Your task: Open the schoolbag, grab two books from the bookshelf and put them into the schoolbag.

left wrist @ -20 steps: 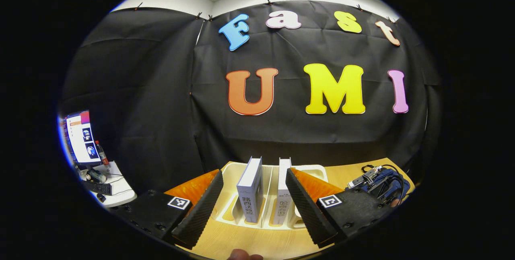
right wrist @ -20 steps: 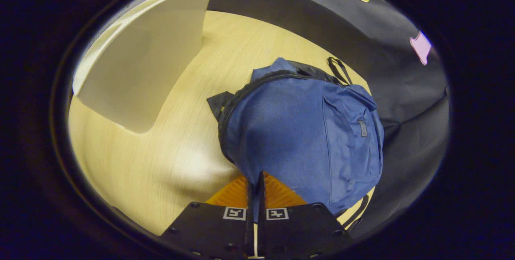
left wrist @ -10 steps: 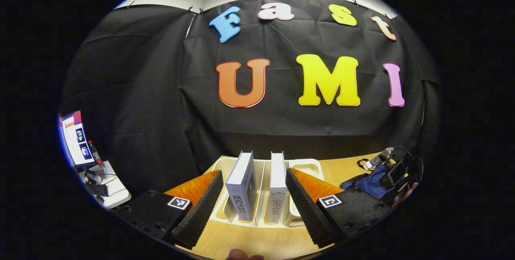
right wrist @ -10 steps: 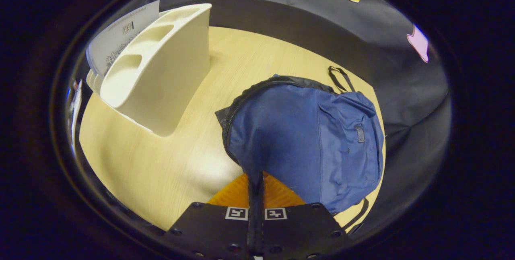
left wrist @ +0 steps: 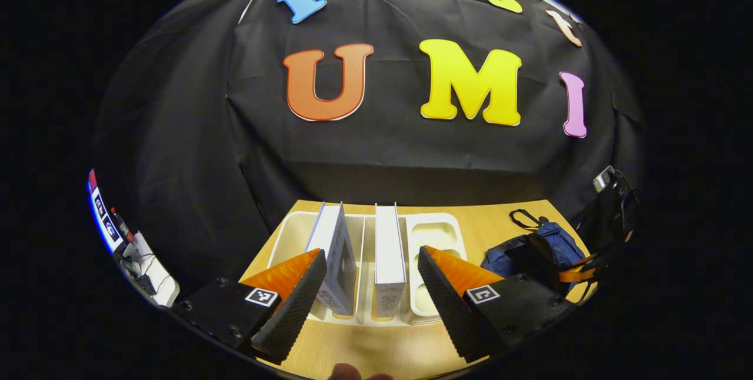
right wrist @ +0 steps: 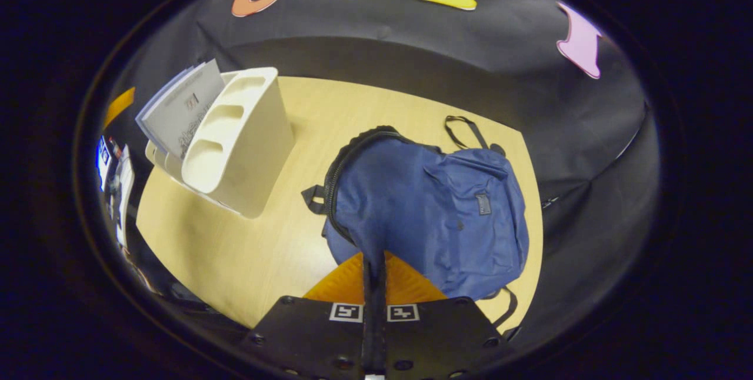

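Left gripper view: left tool (left wrist: 365, 303) spread apart before 2 upright books (left wrist: 389, 250) in bookshelf (left wrist: 438, 233). Right gripper view: right tool (right wrist: 374, 262) pinched together on schoolbag (right wrist: 435, 209) fabric, on bench (right wrist: 247, 250).

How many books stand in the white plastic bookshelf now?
2. A leaning white book stands in the left slot of the white plastic bookshelf; an upright white book stands in the next slot. Others may be hidden.

Left hand-held gripper (left wrist: 367, 303) fingers spread wide; right hand-held gripper (right wrist: 374, 265) fingers pressed together (tips touching)
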Tool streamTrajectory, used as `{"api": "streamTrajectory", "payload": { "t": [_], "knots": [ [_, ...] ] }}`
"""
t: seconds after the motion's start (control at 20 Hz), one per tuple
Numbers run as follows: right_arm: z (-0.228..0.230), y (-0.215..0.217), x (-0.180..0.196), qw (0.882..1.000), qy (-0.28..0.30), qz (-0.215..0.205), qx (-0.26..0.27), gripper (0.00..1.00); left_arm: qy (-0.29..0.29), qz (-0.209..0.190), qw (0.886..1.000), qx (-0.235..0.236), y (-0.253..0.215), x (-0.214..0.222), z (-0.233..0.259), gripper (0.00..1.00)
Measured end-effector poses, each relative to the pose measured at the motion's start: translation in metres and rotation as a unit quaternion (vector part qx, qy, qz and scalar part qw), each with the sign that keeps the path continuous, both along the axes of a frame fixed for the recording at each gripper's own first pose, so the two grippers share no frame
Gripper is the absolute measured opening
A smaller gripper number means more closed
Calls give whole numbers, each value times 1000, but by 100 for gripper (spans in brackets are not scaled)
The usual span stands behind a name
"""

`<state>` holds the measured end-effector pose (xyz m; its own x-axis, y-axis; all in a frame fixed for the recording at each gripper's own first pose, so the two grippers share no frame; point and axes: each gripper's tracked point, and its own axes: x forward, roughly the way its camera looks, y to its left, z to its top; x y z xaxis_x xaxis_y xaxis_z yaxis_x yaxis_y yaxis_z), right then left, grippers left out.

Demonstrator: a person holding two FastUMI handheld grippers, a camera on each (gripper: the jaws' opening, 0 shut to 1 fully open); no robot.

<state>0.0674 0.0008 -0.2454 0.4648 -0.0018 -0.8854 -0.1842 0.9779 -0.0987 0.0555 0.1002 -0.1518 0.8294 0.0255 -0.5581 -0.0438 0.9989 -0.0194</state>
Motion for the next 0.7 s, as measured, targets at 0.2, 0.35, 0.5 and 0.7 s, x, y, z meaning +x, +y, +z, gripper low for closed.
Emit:
{"api": "streamTrajectory", "payload": {
  "t": [0.2,0.35,0.5,0.7],
  "knots": [
    [26,-28,4,1000,-8,1,6,0,34,-29,999,-6,-6,23,-2,100],
    [47,-47,2,1000,-11,5,10,0,81,-39,995,-32,-10,38,-15,100],
    [66,-70,9,1000,-17,14,5,0,123,-56,990,-24,-12,49,-33,100],
    [78,-95,15,1000,-21,9,8,0,199,-79,977,-11,-16,51,-56,100]
  ]
}}
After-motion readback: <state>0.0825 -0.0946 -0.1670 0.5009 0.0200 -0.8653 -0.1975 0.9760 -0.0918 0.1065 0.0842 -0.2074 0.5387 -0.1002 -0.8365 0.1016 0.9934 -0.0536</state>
